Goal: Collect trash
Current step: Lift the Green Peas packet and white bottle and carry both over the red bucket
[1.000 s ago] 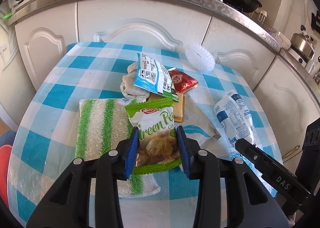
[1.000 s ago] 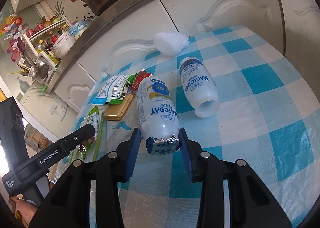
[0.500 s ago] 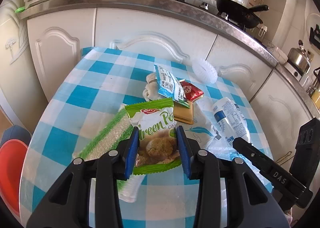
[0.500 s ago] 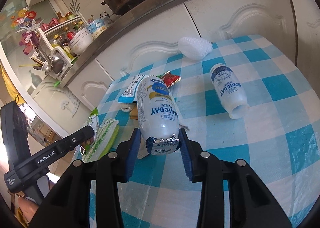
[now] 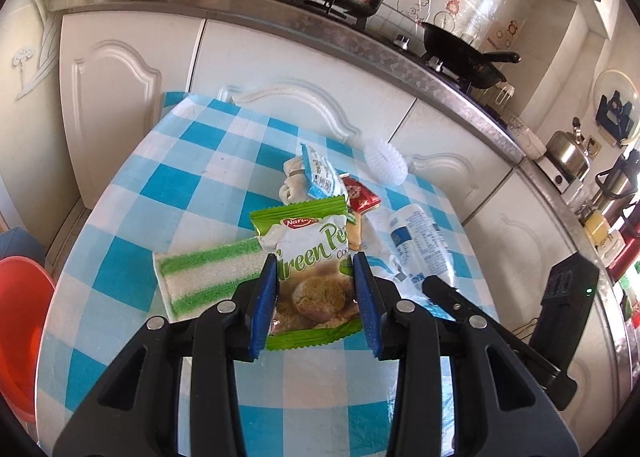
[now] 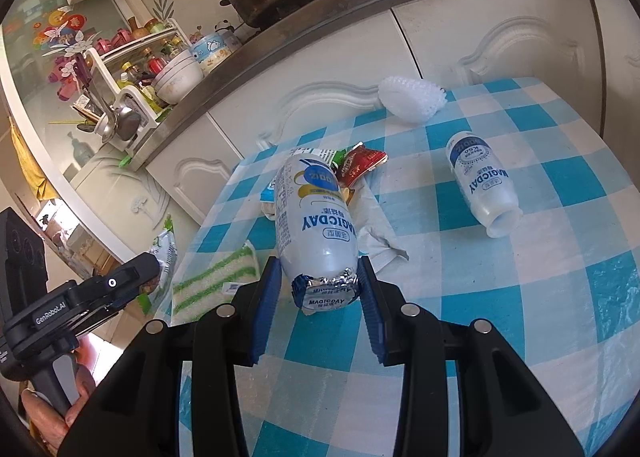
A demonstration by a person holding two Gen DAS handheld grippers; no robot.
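My left gripper (image 5: 315, 277) is shut on a green cookie packet (image 5: 310, 257) and holds it above the blue checked table (image 5: 168, 193). My right gripper (image 6: 318, 277) is shut on a white Magicday bottle (image 6: 314, 225) with a foil cap, lifted off the table. A second white bottle (image 6: 482, 183) lies open on the table to the right. A blue-white wrapper (image 5: 318, 173), a red wrapper (image 5: 360, 196) and a tan packet (image 5: 354, 235) lie in a pile at mid table.
A green-striped cloth (image 5: 208, 277) lies at the left of the table. A white spiky scrubber (image 6: 412, 99) sits at the far edge. A red bin (image 5: 20, 329) stands on the floor at the left. White cabinets (image 5: 280, 65) and a counter with pots stand behind.
Both grippers have risen and pulled back from the table with their loads. The table and pile now look farther away and the red bin shows more.
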